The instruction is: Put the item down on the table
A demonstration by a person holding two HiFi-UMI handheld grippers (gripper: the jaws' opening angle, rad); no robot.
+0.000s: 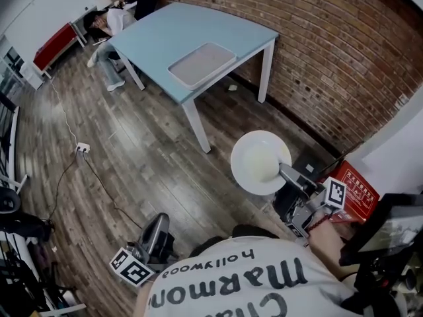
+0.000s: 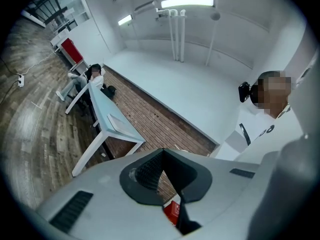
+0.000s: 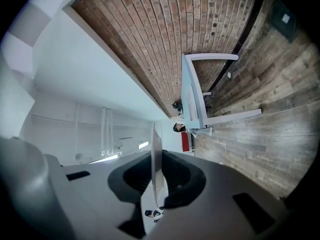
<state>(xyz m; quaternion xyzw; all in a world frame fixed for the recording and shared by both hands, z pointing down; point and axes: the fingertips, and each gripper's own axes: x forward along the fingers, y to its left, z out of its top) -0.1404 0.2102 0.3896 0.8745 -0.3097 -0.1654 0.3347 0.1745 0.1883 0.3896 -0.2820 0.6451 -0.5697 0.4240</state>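
Head view: right claw (image 1: 286,173) clamps white plate (image 1: 256,162); left claw (image 1: 158,222) closed, apparently empty.

White round plate (image 1: 260,162), face up, held by its rim, well apart from the pale blue table (image 1: 172,28).

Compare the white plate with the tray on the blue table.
The plate is round; the tray is rectangular with rounded corners. The plate is gripped at its rim by the right claw over the floor; the tray lies flat on the table. The plate is white, the tray greyish. Both are empty.
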